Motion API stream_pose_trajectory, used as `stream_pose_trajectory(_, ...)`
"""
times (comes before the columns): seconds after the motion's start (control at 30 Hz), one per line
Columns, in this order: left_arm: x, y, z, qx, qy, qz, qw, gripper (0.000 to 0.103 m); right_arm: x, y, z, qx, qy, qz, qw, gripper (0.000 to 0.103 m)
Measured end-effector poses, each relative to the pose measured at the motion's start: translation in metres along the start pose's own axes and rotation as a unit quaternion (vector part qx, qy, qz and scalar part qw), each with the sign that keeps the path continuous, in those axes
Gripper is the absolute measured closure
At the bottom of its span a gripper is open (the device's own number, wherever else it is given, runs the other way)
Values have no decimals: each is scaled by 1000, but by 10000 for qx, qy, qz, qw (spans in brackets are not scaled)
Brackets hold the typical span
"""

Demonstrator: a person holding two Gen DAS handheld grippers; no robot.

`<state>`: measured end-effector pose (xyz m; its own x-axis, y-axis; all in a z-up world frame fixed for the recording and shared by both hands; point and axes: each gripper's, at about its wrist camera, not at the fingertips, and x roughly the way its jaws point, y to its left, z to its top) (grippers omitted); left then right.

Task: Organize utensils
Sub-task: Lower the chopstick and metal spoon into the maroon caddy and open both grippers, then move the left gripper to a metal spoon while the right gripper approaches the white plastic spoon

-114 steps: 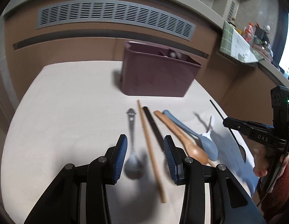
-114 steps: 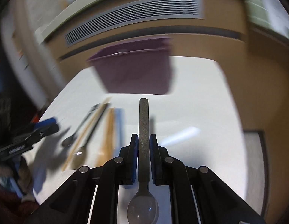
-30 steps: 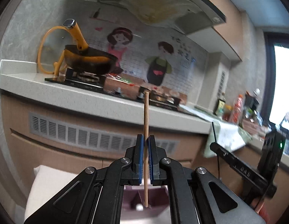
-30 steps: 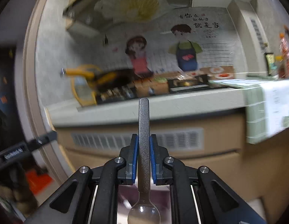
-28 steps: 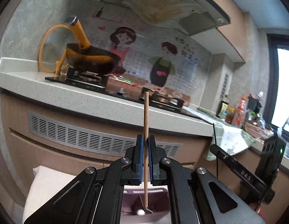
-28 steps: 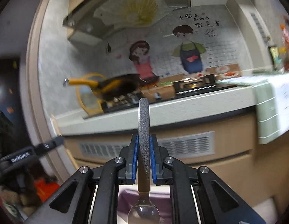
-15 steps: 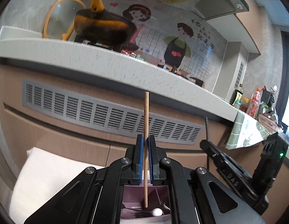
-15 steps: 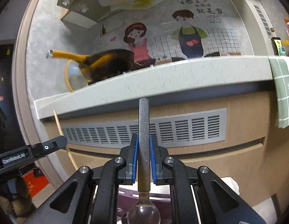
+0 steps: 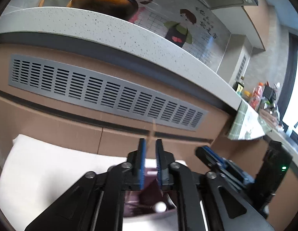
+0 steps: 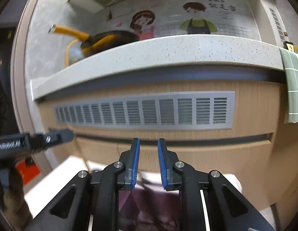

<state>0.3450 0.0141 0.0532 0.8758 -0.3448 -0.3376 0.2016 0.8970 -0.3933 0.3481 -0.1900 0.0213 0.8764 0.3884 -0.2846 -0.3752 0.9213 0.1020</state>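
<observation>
We judge the step in hand to be the drop: both claws hang over the holder [image 9: 149, 198], a dark purple bin standing on the white counter [image 9: 43, 165] near its far edge.

Left claw [image 9: 149, 165]: jaws opening, pads apart. A faint blurred chopstick [image 9: 151, 134] shows in the gap, tilted and apparently slipping down toward the holder; the pads do not appear to press on it. A small white ball-like end [image 9: 160, 207] of something lies inside the holder.

Right claw [image 10: 148, 163]: jaws opening, nothing between the pads. The holder's interior [image 10: 154, 202] below is blurred; we cannot tell what lies in which compartment.

Next move, in our judgement: lift both claws straight up clear of the rim, so the chopstick's top is not caught, then go for any utensils left on the counter, none of which are in view.

Surroundings: behind the counter stands a wood-faced cabinet with a long grey vent [image 9: 102, 94], topped by a speckled worktop [image 10: 149, 52]. A dark pan with a yellow handle [image 10: 99, 38] sits on it. The wall carries a cartoon mural [image 10: 197, 19]. A green checked cloth [image 10: 293, 84] hangs at the right.
</observation>
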Motion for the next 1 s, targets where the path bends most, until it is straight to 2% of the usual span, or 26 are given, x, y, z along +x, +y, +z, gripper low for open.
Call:
stream_pose_trajectory(0.03,-5,0,-2,26,-14,5,10000,81,-7,-1,-2,18,2,34,10000,85)
stream_pose_trajectory(0.17,-31,4,-15,101,6,309,9995,75,-48,-5,-13,45,69,101,9999,83)
stream_pose_trajectory(0.23,-39,9,-22,109,137,423,9989,62,-63,-9,-23,11,432,233,9988,82)
stream_pose_trajectory(0.33,-55,16,-48,158,441,608,9971,61,-70,-18,-44,170,1090,322,9934,82)
stream_pose_trajectory(0.43,-65,24,-75,156,842,681,9940,61,-65,-19,-72,-142,2016,-5,9794,82)
stream_pose_trajectory(0.5,-74,32,-95,52,1153,707,9908,61,-64,-19,-93,-354,2428,-321,9689,82)
stream_pose_trajectory(0.63,-94,40,-122,41,1456,975,9845,61,-71,-17,-114,-587,2671,-506,9605,82)
stream_pose_trajectory(0.77,-105,39,-128,286,1485,1312,9798,61,-68,5,-125,-1057,3051,-385,9457,82)
stream_pose_trajectory(0.87,-111,38,-130,357,1488,1339,9791,61,-65,21,-130,-1179,3336,-198,9351,82)
stream_pose_trajectory(1.0,-107,37,-134,360,1653,1310,9768,61,-73,38,-129,-1206,3141,382,9409,85)
